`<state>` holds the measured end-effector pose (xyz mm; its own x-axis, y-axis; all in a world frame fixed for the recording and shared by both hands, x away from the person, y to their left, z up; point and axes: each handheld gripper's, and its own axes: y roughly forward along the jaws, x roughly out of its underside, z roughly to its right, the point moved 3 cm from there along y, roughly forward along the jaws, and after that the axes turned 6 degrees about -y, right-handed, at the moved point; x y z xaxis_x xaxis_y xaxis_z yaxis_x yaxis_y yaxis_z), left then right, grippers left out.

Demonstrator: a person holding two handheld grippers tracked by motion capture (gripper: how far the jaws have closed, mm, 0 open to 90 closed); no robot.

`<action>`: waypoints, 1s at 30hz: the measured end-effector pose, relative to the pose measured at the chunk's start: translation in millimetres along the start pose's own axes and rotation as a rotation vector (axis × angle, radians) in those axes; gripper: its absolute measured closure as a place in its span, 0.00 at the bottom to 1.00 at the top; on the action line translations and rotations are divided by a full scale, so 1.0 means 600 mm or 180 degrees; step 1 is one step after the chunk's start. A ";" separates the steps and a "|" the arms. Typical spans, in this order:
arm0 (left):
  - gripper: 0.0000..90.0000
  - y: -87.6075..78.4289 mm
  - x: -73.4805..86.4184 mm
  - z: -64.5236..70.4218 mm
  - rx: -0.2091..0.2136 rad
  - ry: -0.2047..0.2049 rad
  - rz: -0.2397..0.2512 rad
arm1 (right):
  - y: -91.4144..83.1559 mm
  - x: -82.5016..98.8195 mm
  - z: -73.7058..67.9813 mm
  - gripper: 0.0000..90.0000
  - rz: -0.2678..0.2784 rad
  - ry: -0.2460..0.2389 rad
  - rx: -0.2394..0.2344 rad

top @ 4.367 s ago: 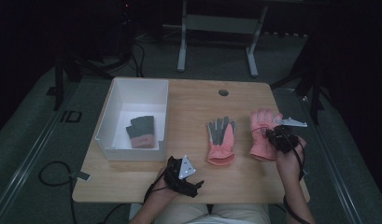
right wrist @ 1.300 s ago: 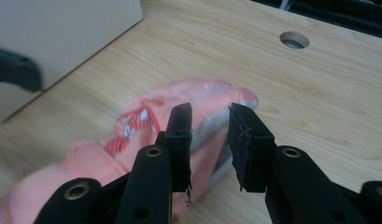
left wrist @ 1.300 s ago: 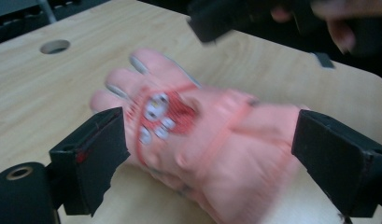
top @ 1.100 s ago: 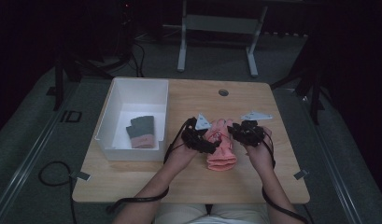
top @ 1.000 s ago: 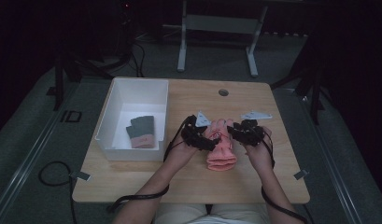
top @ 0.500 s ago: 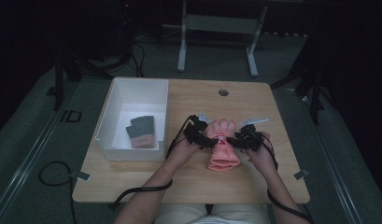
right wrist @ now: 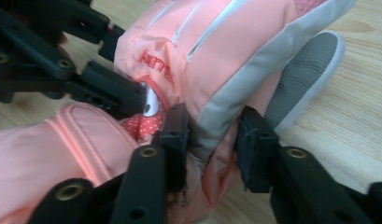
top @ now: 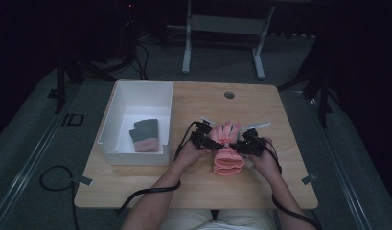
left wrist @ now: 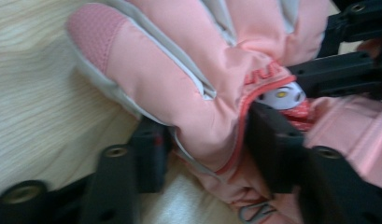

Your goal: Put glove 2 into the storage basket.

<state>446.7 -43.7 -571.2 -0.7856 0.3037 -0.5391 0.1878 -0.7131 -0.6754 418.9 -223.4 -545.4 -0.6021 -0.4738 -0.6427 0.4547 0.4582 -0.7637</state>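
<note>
Jaws of left gripper (left wrist: 202, 154), just closing, pinch the thumb-side edge of pink glove pair (top: 227, 148); jaws of right gripper (right wrist: 209, 149), likewise just closing, clamp the opposite edge. Gloves stacked, lying near the middle of wooden table (top: 193, 191), cuffs toward the person. White bin (top: 118, 120) at table's left holds grey gloves (top: 144, 135).

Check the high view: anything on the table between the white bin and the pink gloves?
Only the left gripper and its hand, at the near edge of the pink gloves. Between them and the white bin, the wooden table is bare.
</note>
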 end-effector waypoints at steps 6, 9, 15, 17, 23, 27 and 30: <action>0.85 -0.014 -0.007 0.027 -0.0201 0.0265 -0.0031 | -0.007 -0.001 -0.007 0.82 0.0092 -0.0062 0.0044; 0.85 -0.025 -0.009 0.041 -0.0270 0.0317 -0.0020 | -0.017 -0.002 -0.010 0.83 0.0181 -0.0018 0.0015; 0.87 -0.047 -0.016 0.058 -0.0391 0.0402 -0.0011 | -0.031 -0.011 -0.021 0.83 0.0250 -0.0031 0.0035; 0.87 -0.059 -0.019 0.064 -0.0428 0.0446 0.0013 | -0.039 -0.018 -0.026 0.83 0.0289 -0.0060 0.0037; 0.87 -0.096 -0.032 0.081 -0.0498 0.0525 0.0060 | -0.060 -0.040 -0.034 0.83 0.0403 -0.0066 -0.0039; 0.87 -0.117 -0.039 0.089 -0.0526 0.0547 0.0091 | -0.072 -0.055 -0.041 0.83 0.0462 -0.0096 -0.0038; 0.87 -0.130 -0.043 0.092 -0.0520 0.0551 0.0101 | -0.080 -0.064 -0.046 0.83 0.0498 -0.0108 -0.0041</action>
<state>419.6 -31.1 -477.1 -0.6676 0.3966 -0.6301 0.3147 -0.6167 -0.7215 401.9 -206.2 -482.2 -0.5020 -0.4209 -0.7555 0.5325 0.5379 -0.6535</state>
